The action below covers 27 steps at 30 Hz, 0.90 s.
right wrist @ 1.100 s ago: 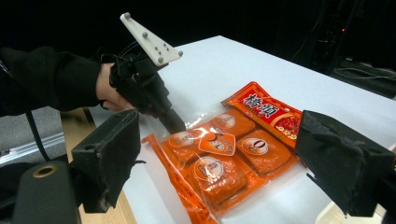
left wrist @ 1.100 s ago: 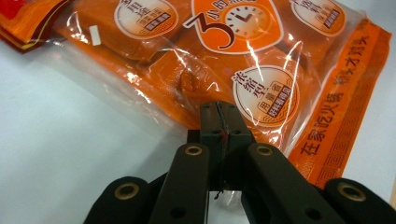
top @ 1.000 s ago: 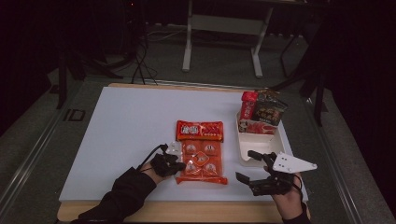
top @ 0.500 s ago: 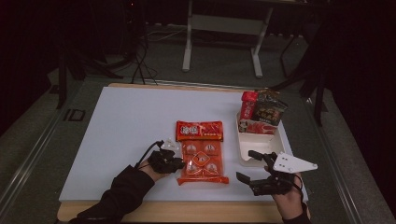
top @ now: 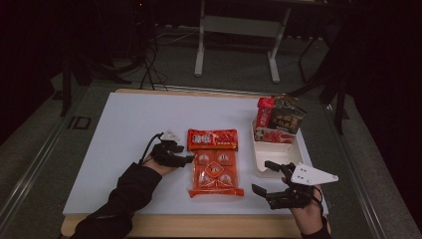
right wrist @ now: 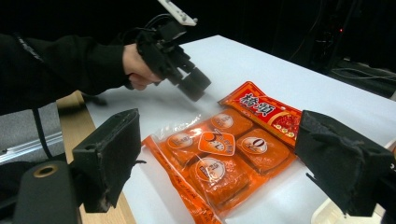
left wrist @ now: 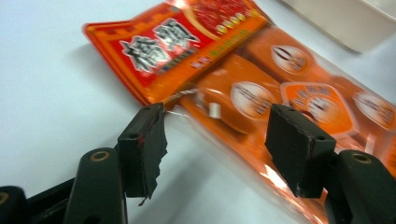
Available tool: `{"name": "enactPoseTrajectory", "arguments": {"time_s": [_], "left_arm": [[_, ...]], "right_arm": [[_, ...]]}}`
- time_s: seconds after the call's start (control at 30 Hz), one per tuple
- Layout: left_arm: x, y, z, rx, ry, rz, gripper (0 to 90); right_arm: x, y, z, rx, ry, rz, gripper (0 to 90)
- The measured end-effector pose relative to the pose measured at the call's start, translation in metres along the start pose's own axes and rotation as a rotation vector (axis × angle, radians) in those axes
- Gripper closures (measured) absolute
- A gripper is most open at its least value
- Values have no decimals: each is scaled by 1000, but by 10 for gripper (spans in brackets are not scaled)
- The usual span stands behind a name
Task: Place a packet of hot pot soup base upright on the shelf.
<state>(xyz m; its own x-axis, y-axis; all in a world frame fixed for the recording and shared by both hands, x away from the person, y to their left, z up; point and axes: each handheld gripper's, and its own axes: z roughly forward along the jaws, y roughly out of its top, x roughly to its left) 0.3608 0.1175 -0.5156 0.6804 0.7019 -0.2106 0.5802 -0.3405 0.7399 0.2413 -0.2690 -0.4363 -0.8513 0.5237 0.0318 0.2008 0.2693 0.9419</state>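
Left claw [top: 185,159] has crept rightward onto snack pack [top: 215,169] edge, jaws spread astride clear film: pinch imminent. Right claw [top: 266,177] spread, idle beside pack.

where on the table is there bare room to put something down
Free: the white table left of the orange snack pack and left gripper, and the far strip behind the pack. Crowded: the right side, with the white tray and right gripper.

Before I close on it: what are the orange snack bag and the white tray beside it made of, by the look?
The orange snack bag looks like thin glossy plastic film: clear edges, glare and wrinkles show in the left gripper view, with four wrapped pieces inside. The white rectangular tray seems rigid matte plastic with a smooth, even rim, though coated card can't be ruled out.
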Motion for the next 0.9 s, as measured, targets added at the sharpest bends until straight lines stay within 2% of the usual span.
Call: {"name": "enactPoseTrajectory", "arguments": {"time_s": [0.1, 0.17, 0.33, 0.5, 0.67, 0.7, 0.9], "left_arm": [[7, 2, 3, -4, -4, -19, 365], [17, 6, 9, -15, 30, -32, 365], [29, 11, 19, -18, 55, -63, 366], [37, 16, 30, 0, 71, -72, 392], [46, 18, 41, 12, 65, -113, 419], [46, 18, 43, 16, 77, -111, 420], [48, 21, 54, 23, 68, -123, 441]], "right_arm": [[0, 0, 0, 1, 1, 1, 145], [1, 0, 0, 2, 0, -1, 145], [1, 0, 0, 5, 2, -7, 145], [2, 0, -1, 3, 1, -7, 145], [1, 0, -2, -2, -1, -6, 145], [1, 0, -2, -3, -2, -5, 145], [0, 0, -4, -6, -2, -1, 145]]}}
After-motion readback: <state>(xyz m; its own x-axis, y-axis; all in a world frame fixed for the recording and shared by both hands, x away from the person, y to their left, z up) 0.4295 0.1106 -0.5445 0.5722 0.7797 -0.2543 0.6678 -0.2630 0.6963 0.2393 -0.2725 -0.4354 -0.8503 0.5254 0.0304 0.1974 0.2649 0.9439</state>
